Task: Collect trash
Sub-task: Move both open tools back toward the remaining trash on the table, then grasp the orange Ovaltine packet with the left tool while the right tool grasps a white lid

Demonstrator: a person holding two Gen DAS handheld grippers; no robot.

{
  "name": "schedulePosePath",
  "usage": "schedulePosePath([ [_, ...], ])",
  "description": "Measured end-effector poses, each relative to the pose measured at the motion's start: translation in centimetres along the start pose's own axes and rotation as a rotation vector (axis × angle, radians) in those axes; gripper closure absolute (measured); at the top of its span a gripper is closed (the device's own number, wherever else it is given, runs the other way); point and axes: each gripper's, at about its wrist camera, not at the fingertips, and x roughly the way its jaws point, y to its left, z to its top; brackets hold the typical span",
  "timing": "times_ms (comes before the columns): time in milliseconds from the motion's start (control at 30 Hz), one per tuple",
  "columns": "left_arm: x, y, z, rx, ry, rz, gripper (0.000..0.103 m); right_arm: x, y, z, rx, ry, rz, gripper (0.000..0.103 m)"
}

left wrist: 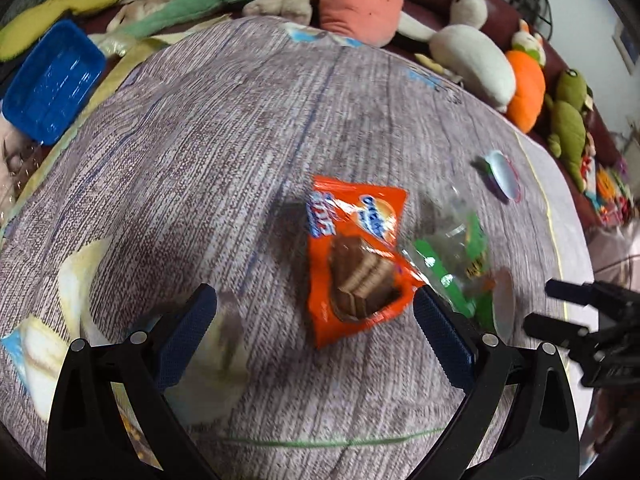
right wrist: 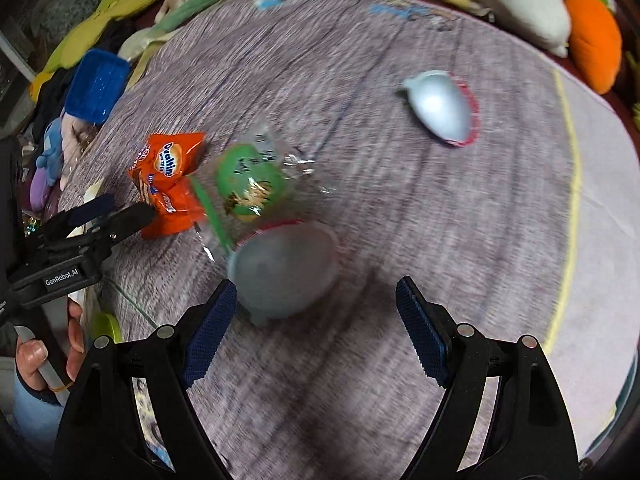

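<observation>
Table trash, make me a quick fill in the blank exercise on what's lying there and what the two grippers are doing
1. The snack wrapper between the left gripper fingers is coloured ____.
2. The right gripper has its jaws ____, hanging over a silver foil lid.
3. The plastic tray off the mat's far left edge is ____.
4. The clear wrapper beside the snack wrapper has a ____ print.

Missing words: orange; open; blue; green
</observation>
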Motion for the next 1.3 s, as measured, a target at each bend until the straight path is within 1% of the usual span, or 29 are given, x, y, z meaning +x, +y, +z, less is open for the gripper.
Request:
schedulePosePath([
  [267,1.2,0.3,0.7,-0.002,0.020,-0.009,0.004,2.8,0.8,1.1,0.010,0.019,0.024,0.025],
  [300,1.3,0.3,0.8,-0.003,0.021,-0.011,0.004,3.0,0.8,1.0,0.012,0.022,0.026,0.026],
  [333,1.4,0.4,0.9,-0.004,0.021,-0.013,0.004,3.2,0.8,1.0,0.008,0.024,0.026,0.038],
  [367,1.5,0.3,1.0,-0.006,0.022,-0.016,0.004,3.5,0.9,1.0,0.002,0.030,0.026,0.039],
  [533,2.2,-0.3,1.2,0.004,0.023,-0.017,0.004,3.1,0.8,0.7,-0.020,0.016,0.009,0.040],
  [633,2.5,-0.8,1.1,0.002,0.003,-0.036,0.005,2.6,-0.3,0.2,-0.009,0.012,-0.007,0.040],
  [667,2.6,-0.9,1.1,-0.003,-0.005,-0.053,0.009,2.3,-0.6,0.0,-0.006,0.010,-0.012,0.040],
  [733,2.7,-1.2,1.1,0.005,-0.003,-0.062,0.040,1.9,-1.5,-0.3,0.009,0.007,-0.019,0.040],
  [767,2.7,-1.4,1.1,0.005,-0.003,-0.078,0.047,1.6,-1.9,-0.5,0.014,0.006,-0.023,0.040],
  [800,2.5,-1.6,1.1,0.007,-0.008,-0.077,0.055,1.4,-2.3,-0.7,0.016,0.003,-0.028,0.040],
  [833,2.3,-1.9,0.9,0.016,-0.017,-0.060,0.059,1.0,-2.8,-0.9,0.020,-0.001,-0.034,0.040],
  [867,2.0,-2.3,0.8,0.026,-0.027,-0.047,0.060,0.7,-3.3,-1.2,0.026,-0.006,-0.040,0.040],
  [900,1.7,-2.4,0.7,0.024,-0.028,-0.053,0.060,0.4,-3.7,-1.4,0.031,-0.010,-0.044,0.040],
  [967,1.0,-2.9,0.4,0.024,-0.028,-0.085,0.060,-0.4,-4.8,-1.9,0.047,-0.021,-0.054,0.040],
  [1033,0.3,-4.0,0.1,0.048,-0.035,-0.102,0.060,-1.3,-5.9,-2.6,0.060,-0.032,-0.062,0.040],
  [1167,-0.5,-7.6,-0.8,0.117,-0.019,-0.158,0.060,-2.9,-8.2,-4.3,0.090,-0.051,-0.083,0.040],
  [1300,-0.5,-11.6,-2.1,0.197,-0.004,-0.194,0.060,-4.6,-10.7,-6.0,0.136,-0.069,-0.105,0.040],
])
